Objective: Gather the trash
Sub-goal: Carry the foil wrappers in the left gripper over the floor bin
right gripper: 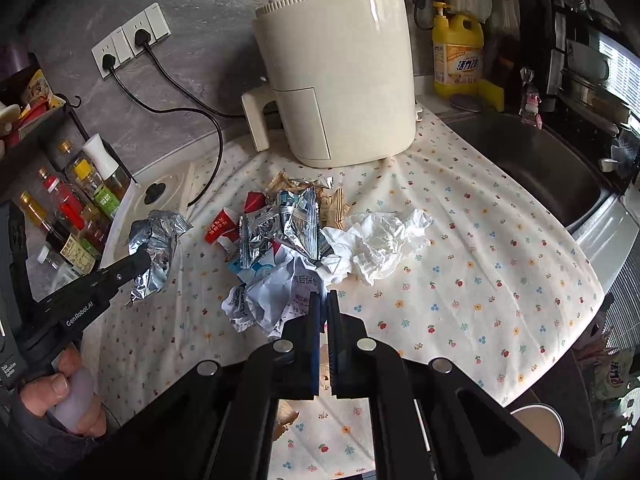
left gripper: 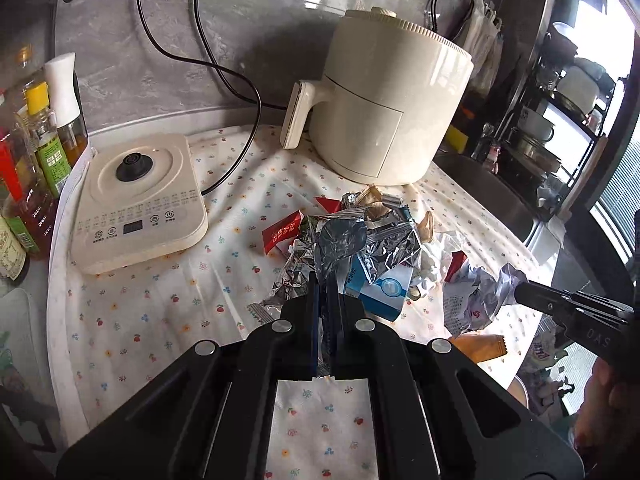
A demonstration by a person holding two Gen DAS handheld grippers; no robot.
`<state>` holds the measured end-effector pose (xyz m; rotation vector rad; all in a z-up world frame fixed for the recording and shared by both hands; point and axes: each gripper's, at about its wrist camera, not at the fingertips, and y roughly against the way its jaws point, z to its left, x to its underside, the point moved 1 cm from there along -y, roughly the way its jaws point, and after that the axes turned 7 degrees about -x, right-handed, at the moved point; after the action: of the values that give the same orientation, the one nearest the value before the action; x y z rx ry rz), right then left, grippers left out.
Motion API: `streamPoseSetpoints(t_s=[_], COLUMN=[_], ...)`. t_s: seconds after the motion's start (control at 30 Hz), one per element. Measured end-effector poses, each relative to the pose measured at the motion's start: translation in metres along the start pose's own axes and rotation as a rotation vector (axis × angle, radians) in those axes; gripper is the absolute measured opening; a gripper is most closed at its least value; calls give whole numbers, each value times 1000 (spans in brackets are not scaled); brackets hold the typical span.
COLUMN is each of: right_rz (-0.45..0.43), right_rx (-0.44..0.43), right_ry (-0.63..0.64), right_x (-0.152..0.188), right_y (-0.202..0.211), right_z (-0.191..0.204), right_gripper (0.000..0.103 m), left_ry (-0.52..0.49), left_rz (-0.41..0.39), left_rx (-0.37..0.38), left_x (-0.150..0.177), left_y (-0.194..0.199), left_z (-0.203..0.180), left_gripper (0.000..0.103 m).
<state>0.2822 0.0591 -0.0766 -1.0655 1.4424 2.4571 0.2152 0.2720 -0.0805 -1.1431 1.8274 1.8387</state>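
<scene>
Both tongs are clenched: the left gripper (left gripper: 323, 280) pinches a crumpled silver foil wrapper (right gripper: 154, 248), which hangs lifted at middle left of the right wrist view, and the right gripper (right gripper: 323, 300) pinches a crushed printed paper (right gripper: 276, 296) at the near edge of the trash pile (right gripper: 288, 232), frame centre. That pile lies on a cream tablecloth (right gripper: 460, 240) dotted with small flowers and creased into soft folds. It mixes shiny creased foil packets, a red carton (right gripper: 218, 229), tan biscuit wrappers (right gripper: 334, 204) and a wrinkled white tissue (right gripper: 380, 240). Behind it, upper centre, stands a smooth cream air fryer (right gripper: 340, 80) with a ribbed top rim. A flat cream kettle base (left gripper: 136, 204) sits at middle left of the left wrist view, oil bottles (left gripper: 40, 152) beside it. Grey marbled wall carries sockets (right gripper: 132, 40) and black cables. A dark steel sink (right gripper: 528, 168) fills the right, a yellow detergent bottle (right gripper: 458, 56) above it.
</scene>
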Motion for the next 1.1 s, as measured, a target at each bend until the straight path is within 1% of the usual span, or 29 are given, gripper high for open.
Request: streamPoseSetpoints(t_s=[0.1,0.17,0.37,0.53,0.77,0.9,1.1], right_rz=[-16,-28,-67,-91,-113,-94,-52], right_rx=[14,28,73,123,206,249,306], right_ry=[-9,-16,-66,-117,-228,-279,-360], right_x=[4,6,14,27,59,81,117], right_y=[16,27,57,84,125,142,159], right_z=[-4,-9,-36,-71,-136,-171,-225], right_gripper=[4,4,4,4,4,4,4], left_ry=[15,20,-39,-117,-219,-264,-321], left_rz=[-27,-35,-34,-31,8,37,110], left_rx=[12,33,109,176,271,305,355], left_x=[0,-1,-3,-3,10,22,54], left_y=[11,17,19,22,20,16,4], left_z=[-4,-10,-50,-104,-186,-229,-293], left_gripper=[4,4,4,4,4,4,4])
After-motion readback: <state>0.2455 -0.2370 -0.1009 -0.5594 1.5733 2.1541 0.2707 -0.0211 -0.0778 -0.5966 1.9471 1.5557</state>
